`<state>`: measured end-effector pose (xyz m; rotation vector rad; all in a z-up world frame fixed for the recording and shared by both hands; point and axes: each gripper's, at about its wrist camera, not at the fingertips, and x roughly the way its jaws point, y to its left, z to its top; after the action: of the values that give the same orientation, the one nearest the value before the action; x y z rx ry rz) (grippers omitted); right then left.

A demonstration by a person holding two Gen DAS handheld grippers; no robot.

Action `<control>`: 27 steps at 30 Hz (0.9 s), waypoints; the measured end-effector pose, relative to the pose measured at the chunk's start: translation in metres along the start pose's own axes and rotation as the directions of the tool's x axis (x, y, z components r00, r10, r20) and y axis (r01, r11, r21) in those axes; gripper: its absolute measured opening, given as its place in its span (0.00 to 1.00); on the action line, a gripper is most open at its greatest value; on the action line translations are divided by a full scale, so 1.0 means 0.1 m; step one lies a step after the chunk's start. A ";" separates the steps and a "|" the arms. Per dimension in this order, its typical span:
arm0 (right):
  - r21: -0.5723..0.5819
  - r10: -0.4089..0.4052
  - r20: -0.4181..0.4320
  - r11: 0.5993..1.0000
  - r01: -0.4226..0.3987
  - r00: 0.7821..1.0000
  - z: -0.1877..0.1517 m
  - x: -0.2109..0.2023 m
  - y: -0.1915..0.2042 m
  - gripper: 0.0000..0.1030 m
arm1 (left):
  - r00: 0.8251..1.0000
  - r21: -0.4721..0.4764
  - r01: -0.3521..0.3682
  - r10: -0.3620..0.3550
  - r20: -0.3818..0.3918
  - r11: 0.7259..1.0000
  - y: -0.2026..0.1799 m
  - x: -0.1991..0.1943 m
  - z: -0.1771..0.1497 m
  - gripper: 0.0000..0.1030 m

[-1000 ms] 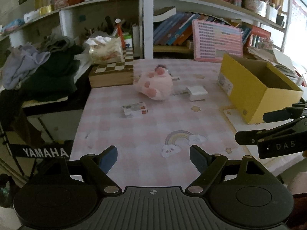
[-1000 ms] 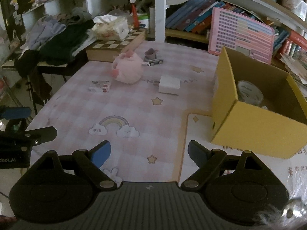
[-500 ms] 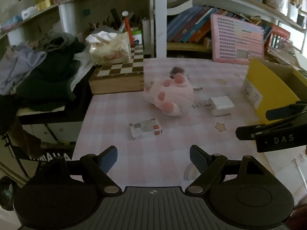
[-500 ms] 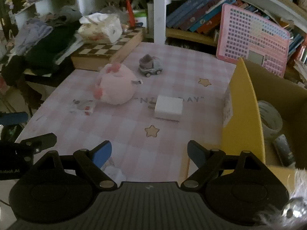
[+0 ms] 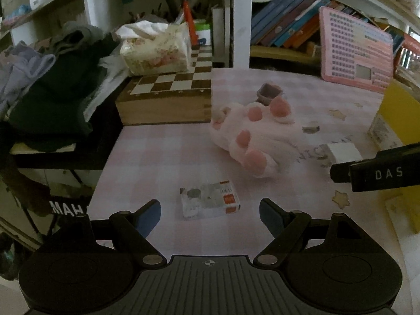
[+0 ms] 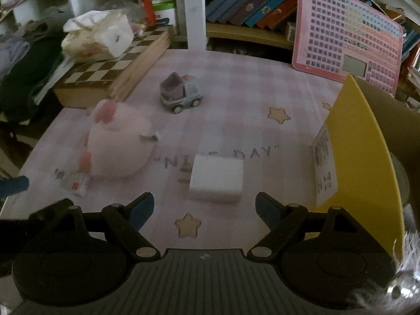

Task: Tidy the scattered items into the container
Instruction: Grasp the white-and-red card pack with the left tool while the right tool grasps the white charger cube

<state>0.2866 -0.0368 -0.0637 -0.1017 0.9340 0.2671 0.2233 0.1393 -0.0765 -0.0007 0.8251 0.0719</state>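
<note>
- Currently both claws are spread wide, nothing between the pads: left claw (image 5: 210,211) hangs over the small card box (image 5: 210,202), right claw (image 6: 204,210) over the white block (image 6: 215,179)
- Card box lies flat, lower centre of left view, just below the pink plush (image 5: 256,139); white block sits lower centre of right view, left of the yellow box (image 6: 359,157)
- Toy car (image 6: 179,95) upper centre of right view, apart from the rest
- Judgement: drop each claw straight down, pads astride the short sides, before closing
- Card box is low and flat, so get the pads down to the bench (image 5: 157,152) or it slips
- Keep left claw off the plush; block has the shorter carry, lift it over the yellow wall
</note>
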 end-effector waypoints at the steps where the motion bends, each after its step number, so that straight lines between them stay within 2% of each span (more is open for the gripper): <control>1: -0.003 -0.002 -0.002 1.000 0.002 1.000 0.02 0.04 0.00 0.82 | 1.000 -0.002 -0.002 0.002 -0.003 1.000 0.00 0.03 0.01 0.82; 13: -0.009 0.006 -0.046 1.000 -0.007 0.999 0.16 0.36 -0.03 0.67 | 0.999 -0.047 -0.017 0.015 -0.048 0.999 0.02 0.32 0.07 0.77; 17: -0.001 0.010 -0.060 1.000 -0.011 0.998 0.16 0.41 -0.05 0.62 | 0.998 -0.042 -0.027 0.024 -0.049 0.999 0.00 0.34 0.06 0.66; 19: -0.002 0.014 -0.059 1.000 -0.014 0.998 0.16 0.41 -0.06 0.62 | 0.999 -0.042 -0.020 0.018 -0.037 0.999 -0.01 0.34 0.07 0.54; 27: -0.011 0.046 -0.050 0.999 -0.047 0.998 0.12 0.34 -0.07 0.61 | 1.000 -0.073 0.006 -0.007 -0.021 0.997 0.05 0.22 0.07 0.52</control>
<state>0.3168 -0.0348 -0.0843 -0.0986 0.9851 0.3143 0.2436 0.1457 -0.0877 -0.0734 0.8430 0.0962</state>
